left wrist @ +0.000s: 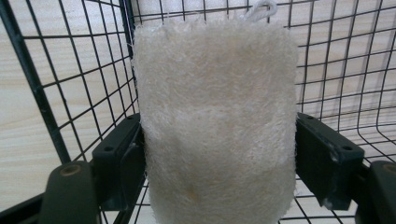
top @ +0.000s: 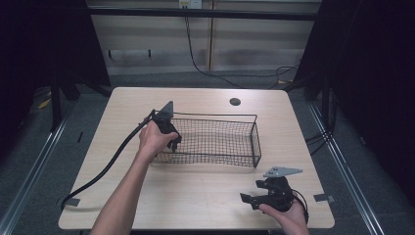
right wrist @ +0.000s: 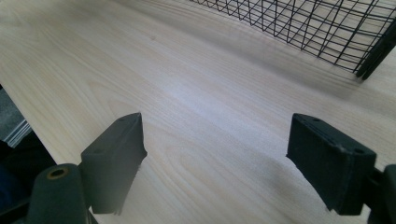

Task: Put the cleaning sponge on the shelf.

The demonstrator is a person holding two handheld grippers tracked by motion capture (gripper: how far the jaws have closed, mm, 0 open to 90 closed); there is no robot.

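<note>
Loofah pad [left wrist: 217,126] clamped upright between left gripper [left wrist: 219,154] jaws, inside wire basket [top: 215,139] at its left end. Right gripper [top: 266,198] jaws spread, holding nothing, low over surface [top: 195,196] near front right corner.

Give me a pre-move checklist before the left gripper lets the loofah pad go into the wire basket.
1. Pad between the jaws: ok. The loofah pad sits between the left gripper's jaws, both sides against it.
2. Gripper over the basket: ok. The left gripper view shows the wire basket's mesh behind and below the pad.
3. Pad resting on the basket floor: cannot tell; its lower end is out of frame.
4. Hanging loop free of the wires: cannot tell; it lies close to the mesh.
5. Right gripper out of the way: ok. It is open over bare table, apart from the basket.
</note>
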